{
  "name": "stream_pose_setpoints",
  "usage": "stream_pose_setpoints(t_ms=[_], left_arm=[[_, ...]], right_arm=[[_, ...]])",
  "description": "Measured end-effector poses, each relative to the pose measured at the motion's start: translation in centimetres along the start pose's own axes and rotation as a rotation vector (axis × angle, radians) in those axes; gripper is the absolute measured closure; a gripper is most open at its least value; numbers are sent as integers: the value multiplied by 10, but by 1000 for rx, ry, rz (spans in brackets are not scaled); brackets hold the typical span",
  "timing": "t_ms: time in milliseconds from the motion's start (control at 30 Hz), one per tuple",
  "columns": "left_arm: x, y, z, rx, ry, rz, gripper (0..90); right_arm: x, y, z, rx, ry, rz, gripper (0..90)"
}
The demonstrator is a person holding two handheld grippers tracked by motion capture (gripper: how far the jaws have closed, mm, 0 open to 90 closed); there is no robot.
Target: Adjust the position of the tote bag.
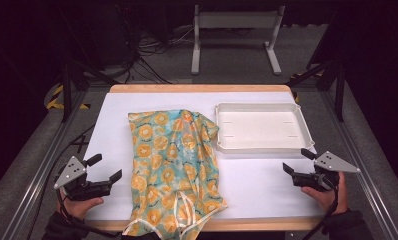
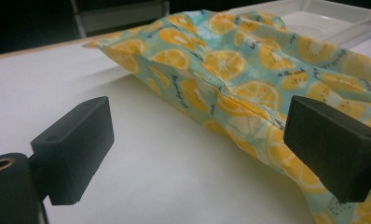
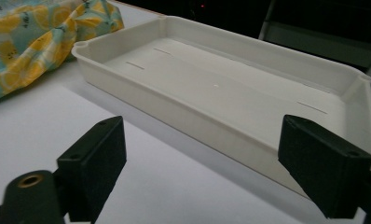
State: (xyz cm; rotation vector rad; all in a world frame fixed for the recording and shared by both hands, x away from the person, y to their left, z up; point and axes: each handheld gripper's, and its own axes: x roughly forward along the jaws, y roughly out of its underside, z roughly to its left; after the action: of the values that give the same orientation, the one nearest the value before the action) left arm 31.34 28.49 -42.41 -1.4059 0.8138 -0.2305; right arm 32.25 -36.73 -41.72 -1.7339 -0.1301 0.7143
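Both grippers, left (image 1: 107, 169) and right (image 1: 294, 161), sit wide open and empty on either side of the cloth (image 1: 174, 165), probably lined up to fold it, with the tray (image 1: 261, 147) waiting empty beyond.

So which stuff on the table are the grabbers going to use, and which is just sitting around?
For the job:
- lemon-print cloth, nearest the left gripper
- white tray, empty, facing the right gripper
Both grippers are open and hold nothing.

Just around:
- metal stand on the floor
- cables beside it
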Motion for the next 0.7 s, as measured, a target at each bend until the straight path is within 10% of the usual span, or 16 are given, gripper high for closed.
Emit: stream_pose_setpoints(t_ms=[333,700], left_arm=[[31,-6,-10,11,67,115,73],[74,-14,-7,24,63,254,75]], right_arm=[[19,-19,46,-73,-149,68,222],[62,-45,155,-189,-485,123,100]])
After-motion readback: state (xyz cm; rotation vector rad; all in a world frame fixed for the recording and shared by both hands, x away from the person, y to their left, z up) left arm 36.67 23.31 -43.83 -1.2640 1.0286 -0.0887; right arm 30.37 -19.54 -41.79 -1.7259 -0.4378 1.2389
